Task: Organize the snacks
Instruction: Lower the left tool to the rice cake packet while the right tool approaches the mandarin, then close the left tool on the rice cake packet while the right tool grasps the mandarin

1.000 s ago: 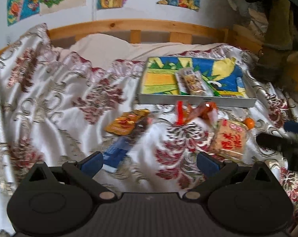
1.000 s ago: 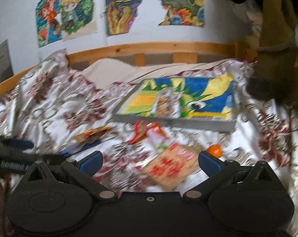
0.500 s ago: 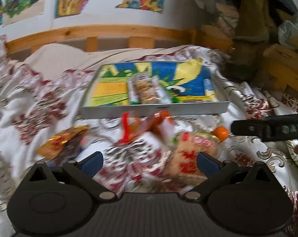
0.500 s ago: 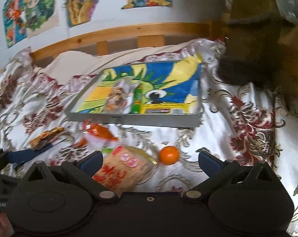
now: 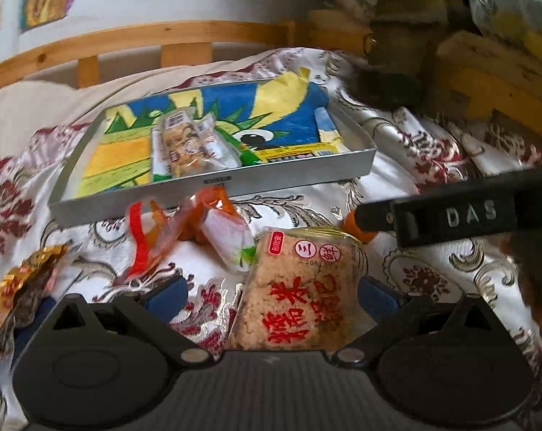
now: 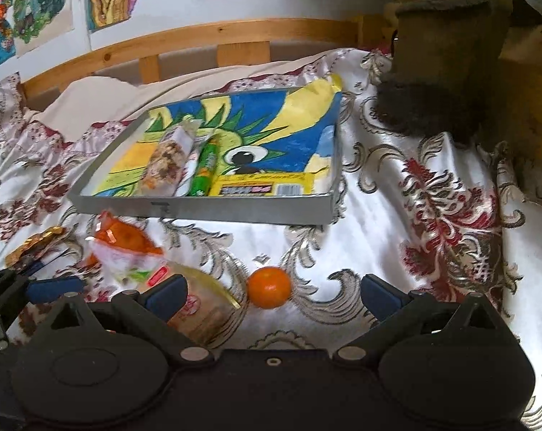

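Note:
A grey tray (image 5: 213, 183) (image 6: 199, 208) with a colourful lining lies on the bed and holds a clear snack bag (image 5: 184, 143) and a green pack (image 6: 206, 165). In front of it lie an orange-and-white packet (image 5: 213, 222) (image 6: 127, 240), a rice-cake pack with red characters (image 5: 299, 291), a gold wrapper (image 5: 23, 280) and a small orange (image 6: 269, 287). My left gripper (image 5: 271, 294) is open, its fingers on either side of the rice-cake pack. My right gripper (image 6: 272, 294) is open with the orange between its fingers, near their tips.
The bed has a silky flowered cover (image 6: 432, 215) and a wooden headboard (image 6: 235, 36) below wall posters. A brown plush shape (image 6: 450, 54) stands at the right. The right gripper's black body (image 5: 450, 215) crosses the left wrist view.
Both grippers have moved right and closer to the snacks. The rice-cake pack now lies between the left fingers, and the orange between the right fingers.

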A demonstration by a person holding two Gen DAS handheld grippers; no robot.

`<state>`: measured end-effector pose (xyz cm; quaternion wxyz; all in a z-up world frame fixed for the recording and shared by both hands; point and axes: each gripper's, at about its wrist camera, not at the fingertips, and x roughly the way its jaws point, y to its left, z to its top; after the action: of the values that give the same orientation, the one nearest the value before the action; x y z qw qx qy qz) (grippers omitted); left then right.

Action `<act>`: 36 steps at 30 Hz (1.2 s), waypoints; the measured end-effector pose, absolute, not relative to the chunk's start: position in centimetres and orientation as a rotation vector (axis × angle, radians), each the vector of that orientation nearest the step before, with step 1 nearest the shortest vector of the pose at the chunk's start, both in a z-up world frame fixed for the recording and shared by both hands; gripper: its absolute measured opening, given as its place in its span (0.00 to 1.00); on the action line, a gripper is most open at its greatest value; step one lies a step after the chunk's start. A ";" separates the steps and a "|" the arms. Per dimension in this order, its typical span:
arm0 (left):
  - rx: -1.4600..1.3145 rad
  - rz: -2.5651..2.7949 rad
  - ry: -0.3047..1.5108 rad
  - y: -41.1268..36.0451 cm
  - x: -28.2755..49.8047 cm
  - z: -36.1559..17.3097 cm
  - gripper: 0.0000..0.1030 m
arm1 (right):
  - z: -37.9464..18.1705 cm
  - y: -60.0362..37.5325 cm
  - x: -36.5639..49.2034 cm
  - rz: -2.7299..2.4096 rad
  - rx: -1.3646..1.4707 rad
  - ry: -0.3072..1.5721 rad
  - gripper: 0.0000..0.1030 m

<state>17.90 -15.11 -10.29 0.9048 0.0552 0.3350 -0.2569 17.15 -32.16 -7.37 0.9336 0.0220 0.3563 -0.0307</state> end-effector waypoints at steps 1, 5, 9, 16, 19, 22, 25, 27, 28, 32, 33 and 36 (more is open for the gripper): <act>0.124 -0.542 0.693 -15.2 18.0 -10.4 0.99 | -7.4 -32.3 17.3 -0.069 0.045 0.725 0.99; 0.109 -0.577 0.726 -15.2 18.6 -10.5 0.99 | -8.0 -32.9 17.9 -0.071 0.074 0.744 0.94; 0.110 -0.595 0.755 -15.4 18.9 -10.7 0.98 | -8.9 -33.1 18.6 -0.082 0.089 0.778 0.85; 0.154 -0.623 0.783 -16.1 18.9 -11.3 0.88 | -10.2 -33.3 19.7 -0.094 0.135 0.812 0.79; 0.176 -0.627 0.793 -16.4 18.9 -11.5 0.83 | -10.4 -33.2 20.1 -0.086 0.148 0.813 0.75; 0.200 -0.632 0.793 -16.8 18.7 -11.6 0.79 | -10.5 -33.0 20.4 -0.079 0.147 0.813 0.68; 0.214 -0.628 0.787 -17.0 18.6 -11.6 0.78 | -10.5 -32.9 20.5 -0.062 0.161 0.815 0.56; 0.207 -0.625 0.789 -17.0 18.6 -11.6 0.77 | -10.4 -32.8 20.5 -0.062 0.160 0.815 0.47; 0.200 -0.624 0.790 -16.9 18.6 -11.7 0.76 | -10.5 -32.7 20.6 -0.067 0.150 0.823 0.40; 0.179 -0.618 0.799 -16.7 18.8 -11.7 0.75 | -11.0 -32.8 20.8 -0.074 0.147 0.838 0.39; 0.180 -0.617 0.798 -16.7 18.8 -11.7 0.75 | -11.0 -32.7 20.8 -0.074 0.145 0.838 0.38; 0.184 -0.615 0.795 -16.8 18.7 -11.7 0.75 | -11.1 -32.5 20.9 -0.076 0.131 0.838 0.38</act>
<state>18.69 -16.82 -11.69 0.8723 0.0880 0.3805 -0.2944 20.85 -32.55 -11.14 0.9106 0.0637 0.4066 -0.0369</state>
